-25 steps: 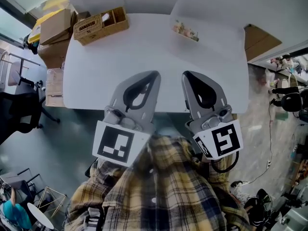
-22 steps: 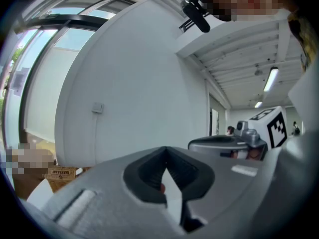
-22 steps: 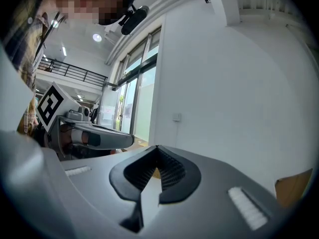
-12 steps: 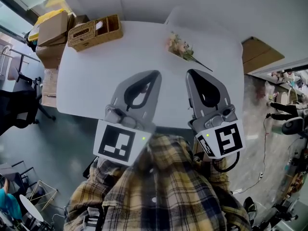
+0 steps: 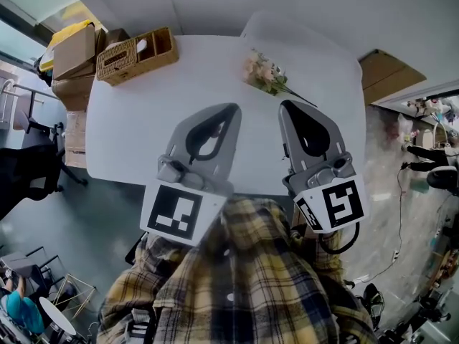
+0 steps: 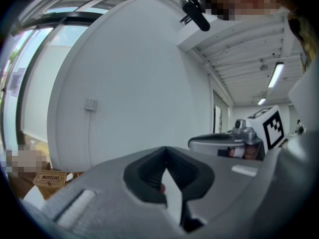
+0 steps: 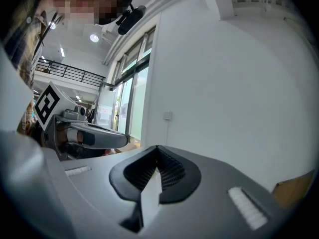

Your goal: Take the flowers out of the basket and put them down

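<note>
A bunch of pink and cream flowers with green stems lies on the white table, toward its far right. The wicker basket stands at the far left corner, with something white in one compartment. My left gripper and right gripper hover side by side over the near half of the table, both shut and empty. The flowers lie just beyond the right gripper's tip, apart from it. In the left gripper view the left gripper points at a white wall; the right gripper faces the same wall.
Cardboard boxes are stacked on the floor left of the table, with a black office chair nearer. A brown board leans at the right. A wall runs close behind the table. My plaid shirt fills the bottom.
Both grippers have moved forward, farther over the table from its near edge. The flowers and basket now show closer and more fully. The jaws stayed shut.
</note>
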### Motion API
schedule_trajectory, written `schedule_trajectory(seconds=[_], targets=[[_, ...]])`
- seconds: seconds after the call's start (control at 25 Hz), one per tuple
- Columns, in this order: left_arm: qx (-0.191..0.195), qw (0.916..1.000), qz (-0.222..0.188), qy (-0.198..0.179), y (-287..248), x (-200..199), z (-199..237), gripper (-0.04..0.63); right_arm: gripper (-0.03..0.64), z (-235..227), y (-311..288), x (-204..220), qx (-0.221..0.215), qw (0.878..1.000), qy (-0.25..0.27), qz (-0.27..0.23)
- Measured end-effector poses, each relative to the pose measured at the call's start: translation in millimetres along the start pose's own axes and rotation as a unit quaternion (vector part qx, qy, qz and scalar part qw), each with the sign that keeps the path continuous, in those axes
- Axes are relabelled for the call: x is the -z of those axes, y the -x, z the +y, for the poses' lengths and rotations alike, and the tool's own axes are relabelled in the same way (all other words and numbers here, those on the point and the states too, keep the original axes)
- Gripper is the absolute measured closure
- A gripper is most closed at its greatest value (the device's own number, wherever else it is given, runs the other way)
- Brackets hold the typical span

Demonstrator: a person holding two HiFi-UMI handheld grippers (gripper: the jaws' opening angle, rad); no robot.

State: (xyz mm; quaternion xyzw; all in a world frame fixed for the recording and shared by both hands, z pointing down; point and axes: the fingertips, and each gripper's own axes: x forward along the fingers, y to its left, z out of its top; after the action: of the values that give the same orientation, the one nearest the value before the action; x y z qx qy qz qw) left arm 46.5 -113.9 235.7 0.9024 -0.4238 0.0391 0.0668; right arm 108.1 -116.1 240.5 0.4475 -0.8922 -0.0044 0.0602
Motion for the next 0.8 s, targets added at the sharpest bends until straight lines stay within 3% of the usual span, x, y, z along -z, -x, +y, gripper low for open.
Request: schedule_trajectory(seconds=[0.48,0.8], targets=[[0.006,1.0,0.006,0.004,-27,1,24,0.595,0.614,-19,-29,4,0.002,1.0,-0.003,0.008],[0.008,0.9998,0.015,0.012,-39,9,39,0.595,0.614,-39,-46,20,0.0,0.999,0.0,0.039]])
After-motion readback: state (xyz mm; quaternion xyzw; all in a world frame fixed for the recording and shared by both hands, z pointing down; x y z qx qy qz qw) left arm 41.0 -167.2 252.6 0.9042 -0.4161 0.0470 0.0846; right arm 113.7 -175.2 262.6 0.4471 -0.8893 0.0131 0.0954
